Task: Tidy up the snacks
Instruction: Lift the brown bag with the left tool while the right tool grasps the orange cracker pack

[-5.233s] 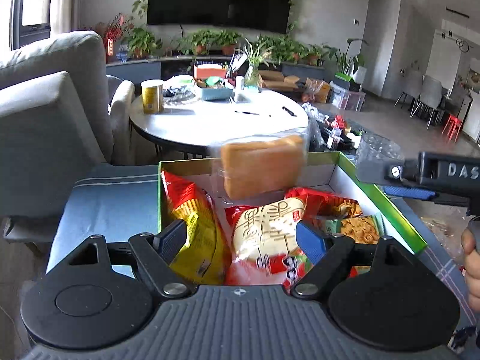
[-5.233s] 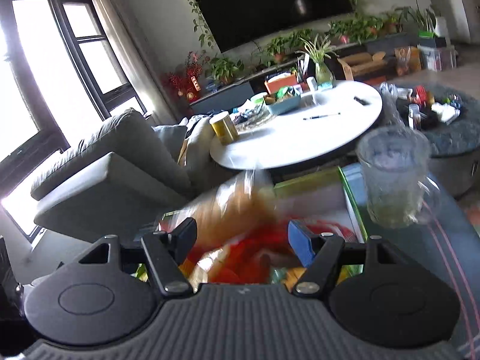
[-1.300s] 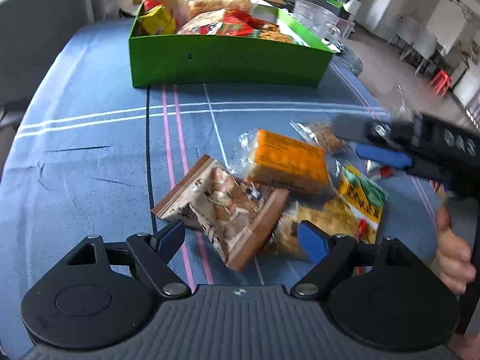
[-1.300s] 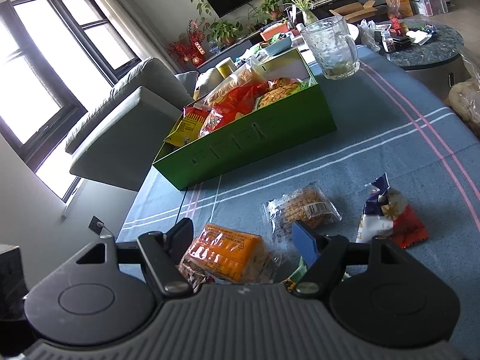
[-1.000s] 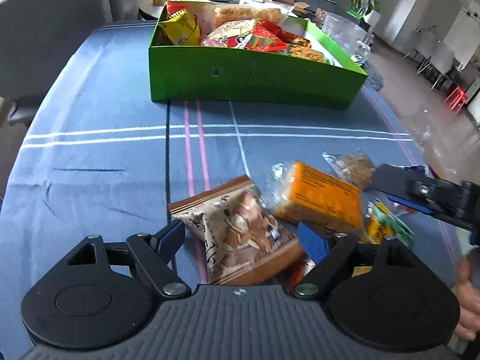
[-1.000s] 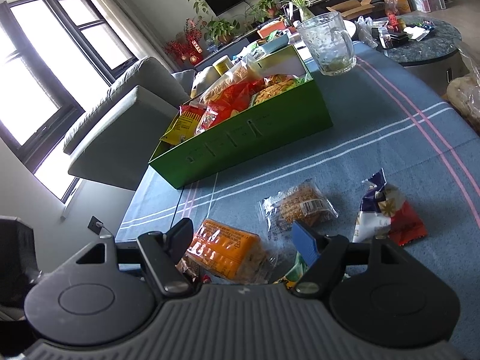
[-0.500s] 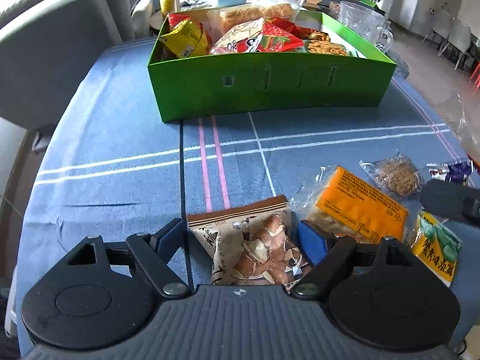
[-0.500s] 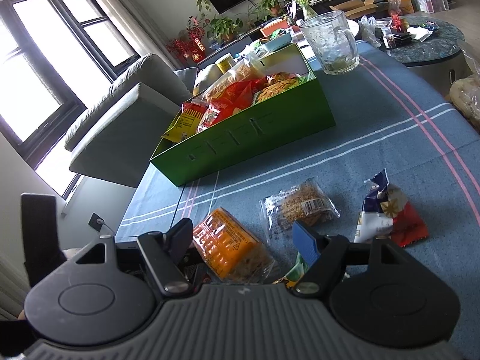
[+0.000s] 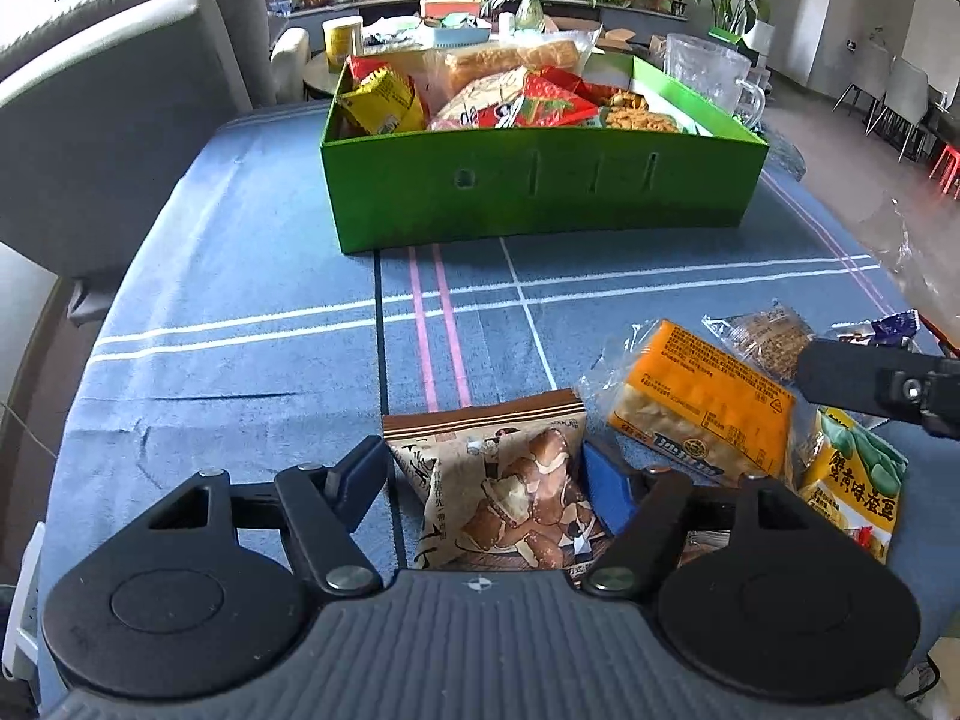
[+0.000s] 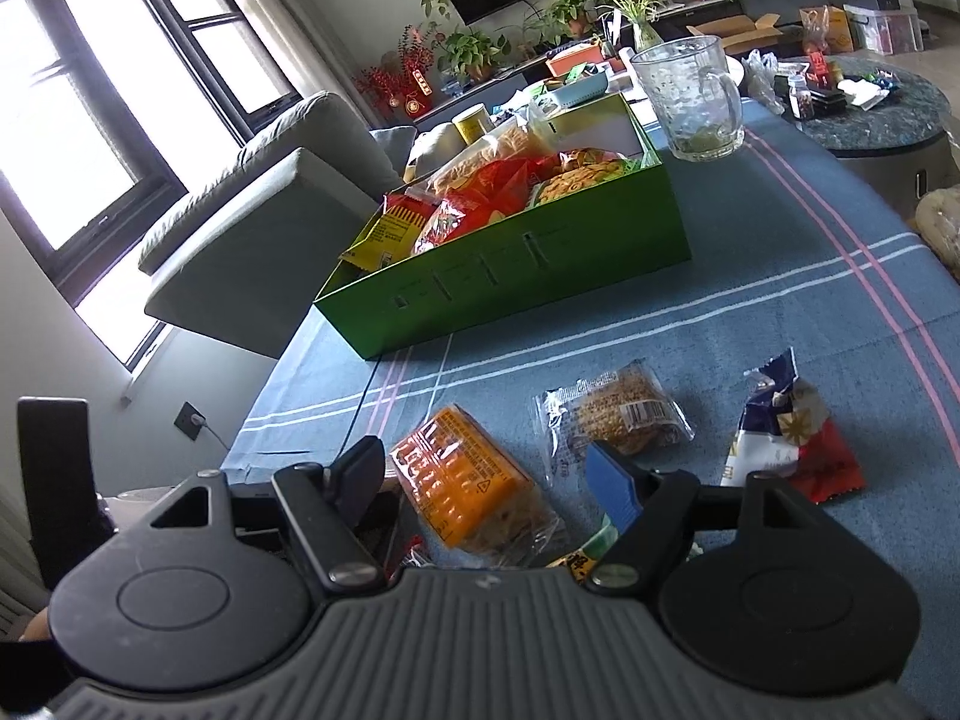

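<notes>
Snacks: loose packets lie near the front edge of the surface (image 9: 240, 360), well apart from the green box (image 9: 540, 192), which already looks nearly full.
Box: packets inside stand above its rim; anything dropped on top may slide back out unless a gap is found, perhaps at the right end where the white inside wall shows.
Orange pack (image 10: 474, 492): lies between the right hand-held gripper (image 10: 486, 474) fingers, jaws about half open and not pressing it; closing here could also catch the clear cookie packet (image 10: 618, 414) just beside it, since the blue finger sits over that packet's wrapper.
Brown bag (image 9: 504, 480): sits between the left hand-held gripper (image 9: 480, 474) fingers, whose jaws have just been closing; the blue pad seems to touch the bag's right edge, the dark pad stands clear of the left edge, so no grip yet.
Grip risk: the puffy, slick bag may bulge or slide out if pinched only by its edge.
Crowding: both hand-held grippers work close together; lifting the brown bag could drag the orange pack or the yellow-green packet (image 9: 852, 492) touching it.
Red-blue packet (image 10: 786, 438): lies apart on the right, easy to overlook.
</notes>
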A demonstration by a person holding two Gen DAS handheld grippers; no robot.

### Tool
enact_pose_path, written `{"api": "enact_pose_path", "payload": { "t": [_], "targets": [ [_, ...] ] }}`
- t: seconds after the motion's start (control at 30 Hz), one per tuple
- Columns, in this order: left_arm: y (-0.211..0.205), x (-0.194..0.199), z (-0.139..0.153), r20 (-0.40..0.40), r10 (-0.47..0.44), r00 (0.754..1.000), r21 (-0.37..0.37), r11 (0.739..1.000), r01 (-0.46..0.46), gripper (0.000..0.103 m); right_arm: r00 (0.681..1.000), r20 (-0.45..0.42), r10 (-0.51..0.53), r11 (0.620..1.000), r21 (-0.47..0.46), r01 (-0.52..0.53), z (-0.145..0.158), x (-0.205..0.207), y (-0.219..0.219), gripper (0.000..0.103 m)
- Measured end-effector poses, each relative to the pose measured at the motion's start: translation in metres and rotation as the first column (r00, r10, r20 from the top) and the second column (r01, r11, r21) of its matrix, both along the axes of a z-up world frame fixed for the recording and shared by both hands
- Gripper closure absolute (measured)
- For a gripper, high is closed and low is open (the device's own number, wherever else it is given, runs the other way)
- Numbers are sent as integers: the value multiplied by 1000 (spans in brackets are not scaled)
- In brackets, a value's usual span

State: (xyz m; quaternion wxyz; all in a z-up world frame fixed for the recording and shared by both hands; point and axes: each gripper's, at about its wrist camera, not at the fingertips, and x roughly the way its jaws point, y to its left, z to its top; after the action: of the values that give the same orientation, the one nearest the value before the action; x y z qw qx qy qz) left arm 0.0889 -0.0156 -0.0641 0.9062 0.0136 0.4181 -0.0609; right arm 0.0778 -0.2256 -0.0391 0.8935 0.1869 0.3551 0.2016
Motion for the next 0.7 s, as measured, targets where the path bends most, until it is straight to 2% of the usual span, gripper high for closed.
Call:
{"api": "enact_pose_path", "payload": {
  "t": [0.13,0.33,0.53,0.7],
  "targets": [
    [7,-4,2,22,20,1000,-1,1000,-20,35,999,33,11,998,-56,-9,2,-4,9,38],
    [18,-12,7,53,43,998,-7,999,-42,35,989,100,110,977,-193,-90,1,-11,34,38],
    [27,-16,9,67,51,996,-24,998,-49,35,982,88,169,947,-289,-137,-8,-3,53,37],
    [31,-15,7,66,59,996,-29,998,-57,35,979,66,194,930,-330,-162,-14,10,66,37]
  ]
}}
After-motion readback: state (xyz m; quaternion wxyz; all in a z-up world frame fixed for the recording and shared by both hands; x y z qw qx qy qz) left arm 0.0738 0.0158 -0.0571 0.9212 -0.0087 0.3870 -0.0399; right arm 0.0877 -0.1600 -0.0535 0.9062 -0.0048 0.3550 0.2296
